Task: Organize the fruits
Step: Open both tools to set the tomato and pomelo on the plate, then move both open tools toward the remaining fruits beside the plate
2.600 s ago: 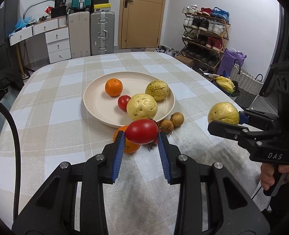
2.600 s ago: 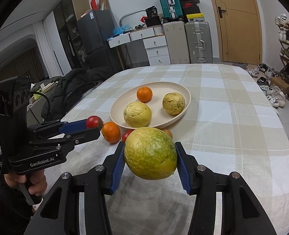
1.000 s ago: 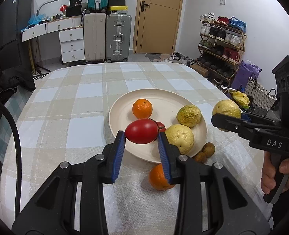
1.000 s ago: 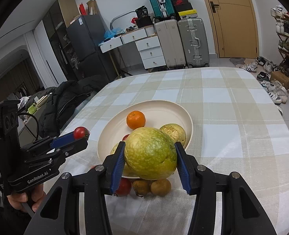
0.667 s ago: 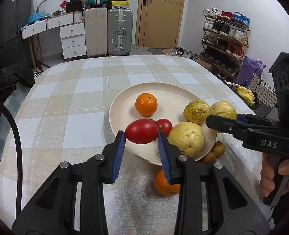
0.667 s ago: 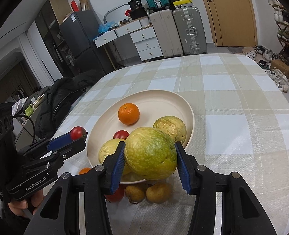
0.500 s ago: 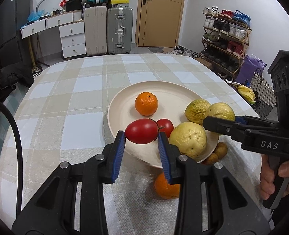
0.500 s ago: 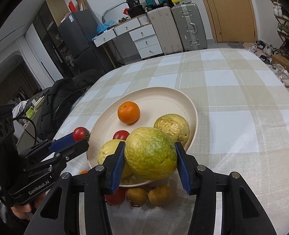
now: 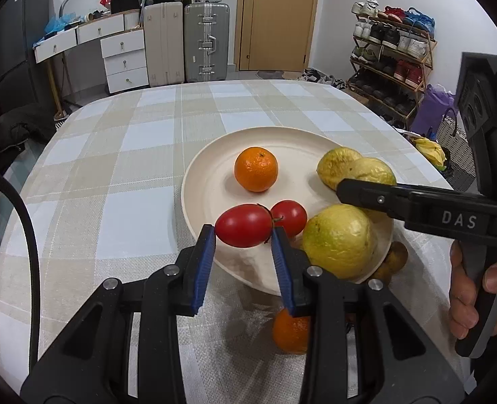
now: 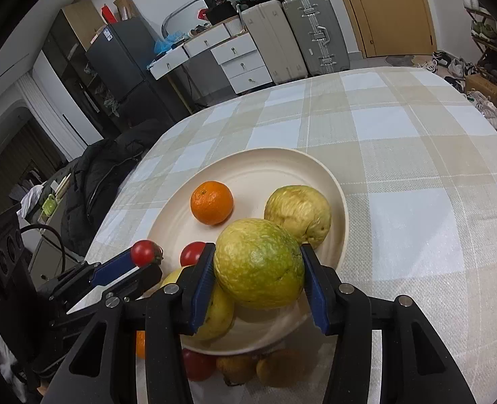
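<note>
A cream plate [image 9: 214,165] [image 10: 278,165] on the checked table holds an orange [image 9: 255,173] [image 10: 211,207], a red tomato [image 9: 288,217] [image 10: 191,253] and two yellow-green guavas [image 9: 337,245] [image 10: 298,213]. My left gripper [image 9: 243,235] is shut on a red tomato [image 9: 243,225] over the plate's near-left rim; it also shows in the right wrist view [image 10: 143,253]. My right gripper [image 10: 258,269] is shut on a green-yellow guava [image 10: 259,262] over the plate's near side, seen from the left wrist view too [image 9: 371,171].
Off the plate by its near rim lie an orange [image 9: 290,335], a red tomato [image 10: 198,365] and two small brown fruits [image 10: 278,368]. Suitcases, drawers and a shoe rack stand beyond the table. A dark coat lies at the table's left.
Both grippers have moved forward and lower over the plate, each still holding its fruit. The plate and its fruits now sit closer under them.
</note>
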